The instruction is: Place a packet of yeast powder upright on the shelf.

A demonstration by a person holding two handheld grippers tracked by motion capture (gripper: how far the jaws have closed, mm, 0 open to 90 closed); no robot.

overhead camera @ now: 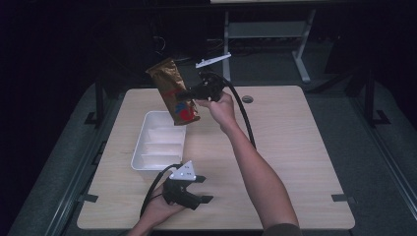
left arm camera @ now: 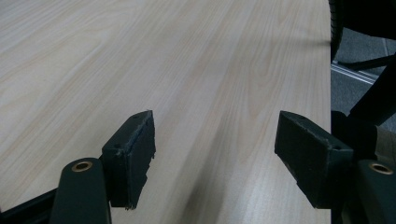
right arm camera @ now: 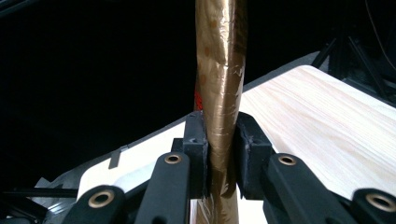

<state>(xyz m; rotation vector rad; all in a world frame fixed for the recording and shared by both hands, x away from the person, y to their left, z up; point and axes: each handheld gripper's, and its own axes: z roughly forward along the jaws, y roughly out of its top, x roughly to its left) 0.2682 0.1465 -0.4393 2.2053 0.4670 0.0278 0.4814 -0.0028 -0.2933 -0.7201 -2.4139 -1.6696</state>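
Note:
A gold foil snack bag (overhead camera: 173,91) with a red and blue print hangs in the air above the far end of a white tray (overhead camera: 140,153). My right gripper (overhead camera: 184,94) is shut on the bag's middle, and in the right gripper view the bag (right arm camera: 219,70) stands edge-on, squeezed between the two black pads (right arm camera: 195,151). My left gripper (overhead camera: 203,189) rests low near the table's front edge, just in front of the tray, pointing right. Its jaws stand wide apart in the left gripper view (left arm camera: 215,154) with bare wood between them.
The white tray has several compartments and lies left of the middle of the light wooden table (overhead camera: 285,147). A round cable hole (overhead camera: 247,99) sits near the far edge. Dark floor and a white desk frame (overhead camera: 265,34) lie beyond the table.

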